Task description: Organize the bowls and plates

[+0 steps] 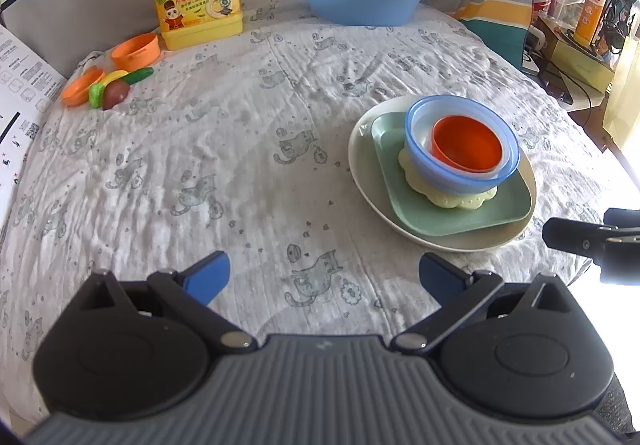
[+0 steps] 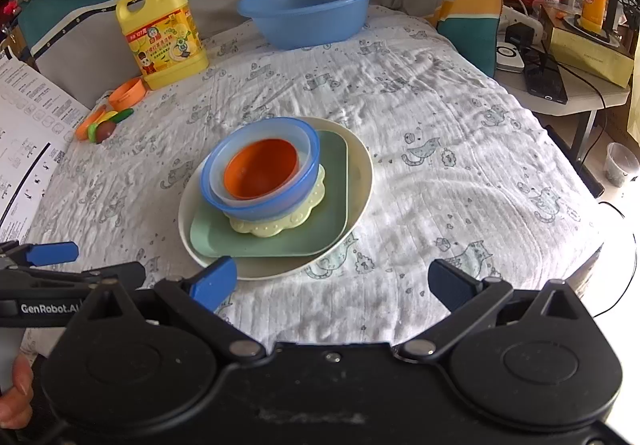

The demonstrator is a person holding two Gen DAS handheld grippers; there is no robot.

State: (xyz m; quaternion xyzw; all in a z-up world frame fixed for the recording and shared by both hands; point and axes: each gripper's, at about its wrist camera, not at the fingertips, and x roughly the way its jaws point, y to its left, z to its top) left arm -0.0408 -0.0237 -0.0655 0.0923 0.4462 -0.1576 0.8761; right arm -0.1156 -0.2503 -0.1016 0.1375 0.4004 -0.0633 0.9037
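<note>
Both hand-held grippers hover low over the cat-print white cloth (image 1: 248,149) at the table's near edge: left gripper (image 1: 324,277) with blue-padded fingers spread wide, nothing between them; right gripper (image 2: 334,281) likewise spread and empty, its left pad just beside the rim of the stack. Stack, bottom to top: round cream plate (image 2: 360,181), square green plate (image 2: 332,221), pale yellow scalloped dish (image 2: 276,227), blue plastic bowl (image 2: 264,205), translucent white bowl (image 2: 308,141), orange bowl (image 2: 260,169), all nested upright. Far side: large blue plastic basin (image 2: 308,13), yellow detergent jug (image 2: 164,37), small orange toy dishes with plastic food (image 1: 116,77).
</note>
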